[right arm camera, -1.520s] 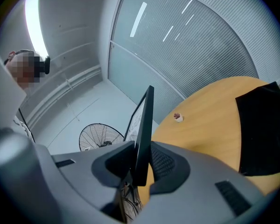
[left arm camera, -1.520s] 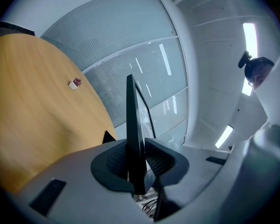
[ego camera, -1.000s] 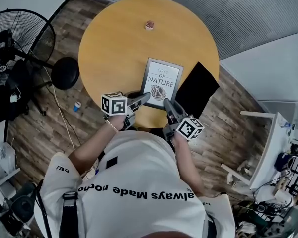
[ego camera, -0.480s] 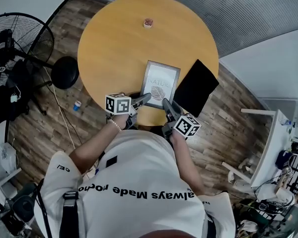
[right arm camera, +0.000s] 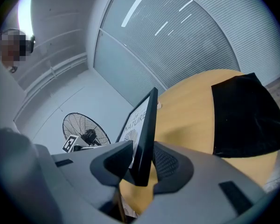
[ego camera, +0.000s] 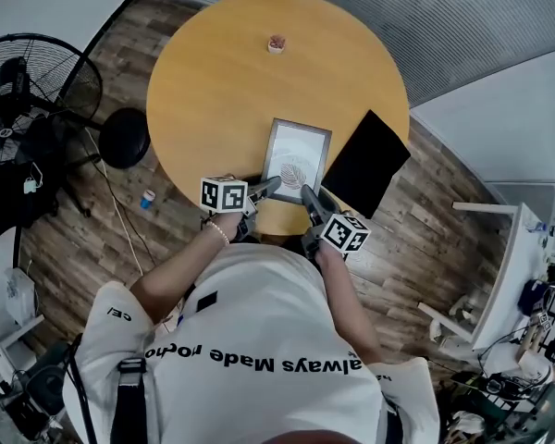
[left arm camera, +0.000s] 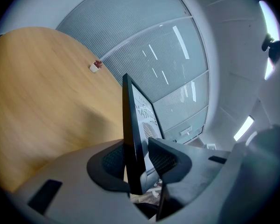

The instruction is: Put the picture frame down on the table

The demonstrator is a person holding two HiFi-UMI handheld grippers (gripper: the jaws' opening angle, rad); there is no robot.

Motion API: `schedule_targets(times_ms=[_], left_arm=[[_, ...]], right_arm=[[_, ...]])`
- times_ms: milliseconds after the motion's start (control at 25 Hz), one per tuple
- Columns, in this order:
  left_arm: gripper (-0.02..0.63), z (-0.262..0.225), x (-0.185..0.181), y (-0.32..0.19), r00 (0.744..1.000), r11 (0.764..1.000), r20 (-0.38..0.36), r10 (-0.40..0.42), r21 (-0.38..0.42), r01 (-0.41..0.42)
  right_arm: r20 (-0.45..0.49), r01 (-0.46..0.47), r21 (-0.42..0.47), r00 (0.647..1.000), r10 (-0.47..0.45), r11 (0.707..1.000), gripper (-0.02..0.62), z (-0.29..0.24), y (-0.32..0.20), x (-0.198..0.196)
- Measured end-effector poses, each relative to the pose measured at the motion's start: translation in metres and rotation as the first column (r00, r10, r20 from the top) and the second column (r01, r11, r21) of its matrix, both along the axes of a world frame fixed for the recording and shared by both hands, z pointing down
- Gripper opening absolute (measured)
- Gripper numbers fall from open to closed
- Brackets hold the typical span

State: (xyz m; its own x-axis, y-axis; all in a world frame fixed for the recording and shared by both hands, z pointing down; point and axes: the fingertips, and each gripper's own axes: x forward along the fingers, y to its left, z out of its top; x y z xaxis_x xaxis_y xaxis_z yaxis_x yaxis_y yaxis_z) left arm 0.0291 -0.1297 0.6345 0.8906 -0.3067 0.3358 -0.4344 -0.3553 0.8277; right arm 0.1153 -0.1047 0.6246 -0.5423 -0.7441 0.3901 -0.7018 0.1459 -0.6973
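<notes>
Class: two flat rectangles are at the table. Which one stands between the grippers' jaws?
The picture frame with the leaf print: the left gripper and right gripper have just been opening around it. The black panel lies apart.

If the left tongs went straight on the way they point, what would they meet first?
The picture frame: it sits between the left tongs' jaws, which have just been opening. The jaw under it probably meets the table soon after; depth is unclear.
</notes>
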Motion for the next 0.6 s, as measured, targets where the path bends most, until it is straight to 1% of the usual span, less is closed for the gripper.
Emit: schedule_targets(times_ms=[160,360,600], left_arm=[[0.120,0.009,0.001,0.001,1.000,1.000,0.016,0.004,-0.011,-0.003],[0.127,0.023,0.001,0.002,0.998,1.000,0.057,0.009,-0.022,-0.008],[0.136,0.038,0.005,-0.001,0.996,0.999,0.086,0.019,-0.033,-0.016]], right_arm=[[-0.006,-0.008,-0.017,1.000,0.008,1.000,0.130,0.011,0.001,0.001],[-0.031,-0.006,-0.041,1.000,0.004,0.999,0.135,0.023,0.001,0.003],[-0.060,-0.006,-0.071,0.998,0.001,0.997,0.138,0.037,-0.002,0.006]])
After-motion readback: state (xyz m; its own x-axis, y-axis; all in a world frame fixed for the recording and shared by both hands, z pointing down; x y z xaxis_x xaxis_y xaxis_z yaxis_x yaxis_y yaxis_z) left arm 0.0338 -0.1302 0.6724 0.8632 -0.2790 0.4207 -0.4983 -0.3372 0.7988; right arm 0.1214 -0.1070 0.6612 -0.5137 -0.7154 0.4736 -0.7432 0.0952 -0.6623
